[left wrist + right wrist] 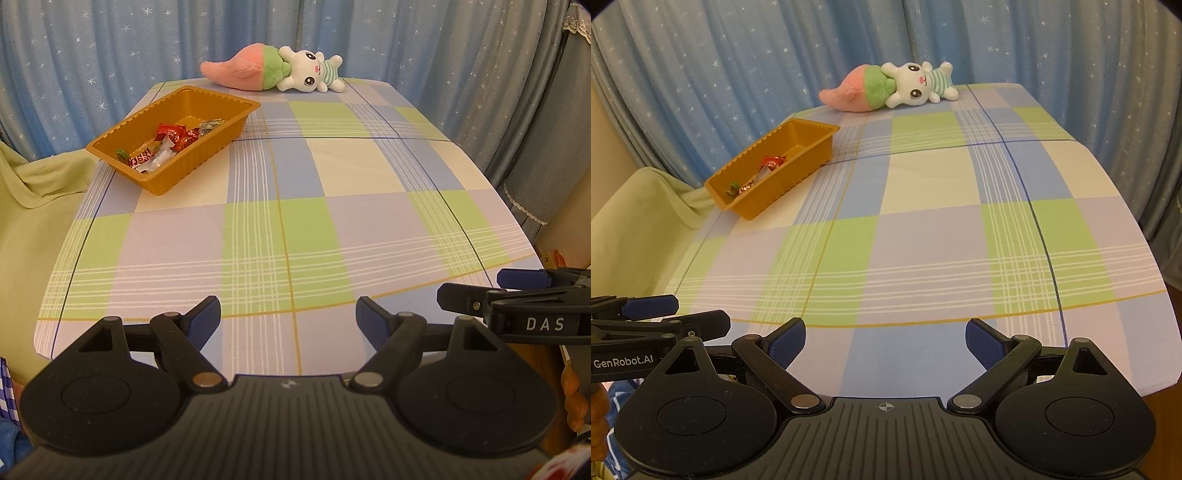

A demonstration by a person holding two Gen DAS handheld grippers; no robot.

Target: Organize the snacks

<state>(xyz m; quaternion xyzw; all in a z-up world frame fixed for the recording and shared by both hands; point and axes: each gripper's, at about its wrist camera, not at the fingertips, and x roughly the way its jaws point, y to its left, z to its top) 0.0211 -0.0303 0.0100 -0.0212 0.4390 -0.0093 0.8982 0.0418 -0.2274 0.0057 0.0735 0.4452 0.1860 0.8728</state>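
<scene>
An orange-brown plastic tray [207, 155] sits at the table's far left; it also shows in the right wrist view [783, 184]. Several wrapped snacks [170, 142] lie inside it, red, silver and green, also seen from the right wrist [768, 166]. My left gripper [288, 317] is open and empty above the near edge of the table. My right gripper [885, 339] is open and empty above the near edge too. Each gripper shows side-on in the other's view, the right one [476, 291] and the left one [698, 314].
A checked tablecloth [314, 221] covers the table. A pink-and-green plush with a white bunny [280, 68] lies at the far edge. Blue star curtains [110, 55] hang behind. A green cloth [33, 206] drapes at the left.
</scene>
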